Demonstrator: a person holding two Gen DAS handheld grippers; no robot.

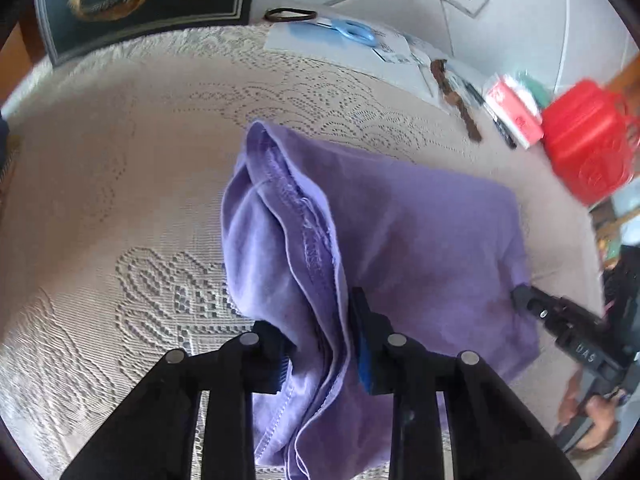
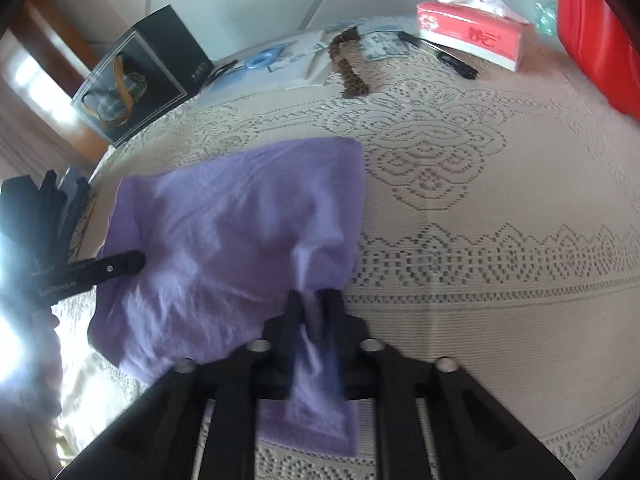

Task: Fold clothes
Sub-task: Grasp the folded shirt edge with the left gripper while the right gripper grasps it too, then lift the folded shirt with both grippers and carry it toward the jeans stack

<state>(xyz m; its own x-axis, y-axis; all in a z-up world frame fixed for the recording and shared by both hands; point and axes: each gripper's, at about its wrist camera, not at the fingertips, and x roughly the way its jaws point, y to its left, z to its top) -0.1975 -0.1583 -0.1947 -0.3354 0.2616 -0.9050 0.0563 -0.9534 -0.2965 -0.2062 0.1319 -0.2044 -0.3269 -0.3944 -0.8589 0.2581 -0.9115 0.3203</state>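
Garment: a purple cloth point(image 1: 400, 232), partly folded, lies mid-frame in both views on the lace tablecloth point(image 1: 120, 200).
Left gripper point(image 1: 320, 344): narrowed onto a thick bunch of layers with a stitched hem, low centre of the left view; you have several plies between the pads.
Right gripper point(image 2: 312, 308): pinched on a thin flap at the cloth's lower right edge in the right view; in the left view it meets the cloth's right edge.
Weight: judge it light; it should lift with almost no effort.
Stiffness: soft and limp, so anything unsupported will sag and crease between your two holds.
Slip: the knit looks grippy rather than slick, but a thin single ply can creep out, so watch the right side.
Where to hold: stay at the edges and corners, near the hem where layers stack; keep both holds level so the fold line runs straight.
Nearby: scissors point(image 1: 352, 32), a tissue box point(image 2: 472, 36) and a red bag point(image 1: 588, 148) sit well apart, along the top and right.
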